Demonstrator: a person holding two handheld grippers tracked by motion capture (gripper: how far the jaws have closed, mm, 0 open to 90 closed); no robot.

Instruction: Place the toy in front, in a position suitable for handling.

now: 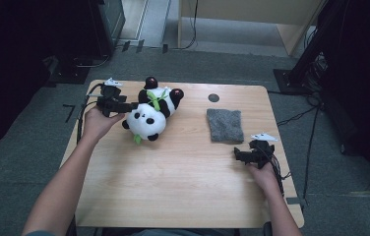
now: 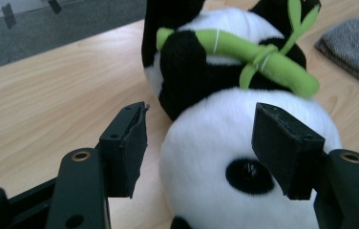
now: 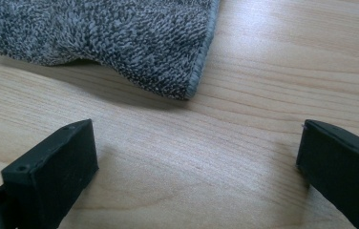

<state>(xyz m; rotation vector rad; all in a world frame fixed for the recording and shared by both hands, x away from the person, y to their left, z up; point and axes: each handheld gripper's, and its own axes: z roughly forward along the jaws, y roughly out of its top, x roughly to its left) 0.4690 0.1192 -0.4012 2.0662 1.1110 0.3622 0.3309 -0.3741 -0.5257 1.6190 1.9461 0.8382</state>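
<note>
A black-and-white panda plush (image 1: 153,112) with a green bamboo stick (image 2: 225,44) tied across its body lies on the wooden table (image 1: 183,172) at the back left. My left gripper (image 1: 134,104) reaches it from the left, at its head. In the left gripper view the left gripper (image 2: 206,129) is open: the white head (image 2: 201,157) sits between the jaws, the right pad lies against it, and a gap remains at the left pad. A grey cloth (image 1: 225,125) lies flat at the right. Near its front corner my right gripper (image 1: 236,155) (image 3: 196,148) stands open over bare wood.
A dark round hole (image 1: 213,97) sits in the tabletop behind the cloth (image 3: 96,38). Cables trail off both gripper bodies toward the table's side edges. Dark equipment stands on the floor at the far left and right, and a wooden cabinet (image 1: 252,14) behind.
</note>
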